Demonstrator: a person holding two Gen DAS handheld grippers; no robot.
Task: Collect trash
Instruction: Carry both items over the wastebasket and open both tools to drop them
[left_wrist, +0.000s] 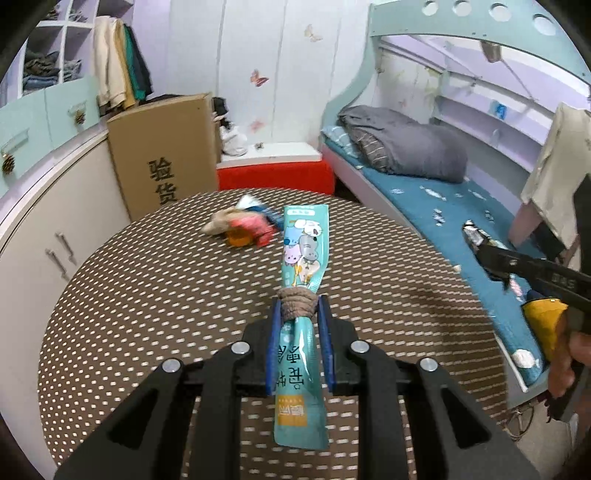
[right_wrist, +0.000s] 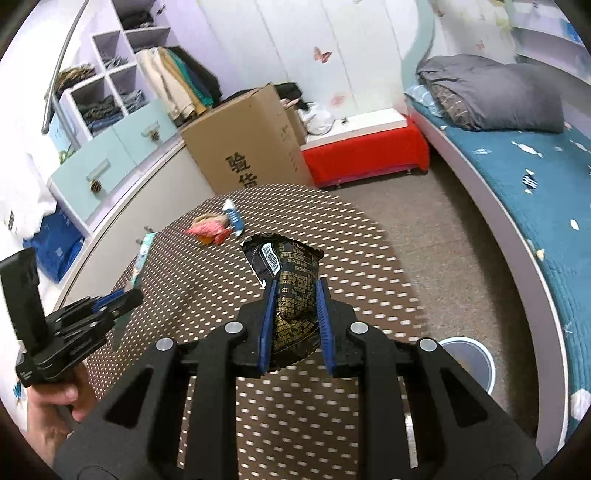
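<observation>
Fingers of the left gripper (left_wrist: 300, 306) are clamped as tight as they go on a teal snack sachet (left_wrist: 301, 258), bunched at its waist by a brown band (left_wrist: 297, 303); its printed end points out over the dotted table (left_wrist: 147, 314) and its tail hangs toward the camera. Right gripper (right_wrist: 293, 295), jaws narrowly parted, pinches a crumpled black-and-gold wrapper (right_wrist: 291, 280) between its blue pads (right_wrist: 320, 306). Both pieces are held clear above the table. More litter, a red and blue wrapper pile (right_wrist: 214, 226), lies near the far edge. A white round bin (right_wrist: 471, 358) stands on the floor just beside the table, below the right gripper. Judged step: carrying both pieces to the bin. To do it well, keep each grip firm while travelling, bring each wrapper squarely over the bin mouth, and release only there, since light foil may drift or cling to a pad
</observation>
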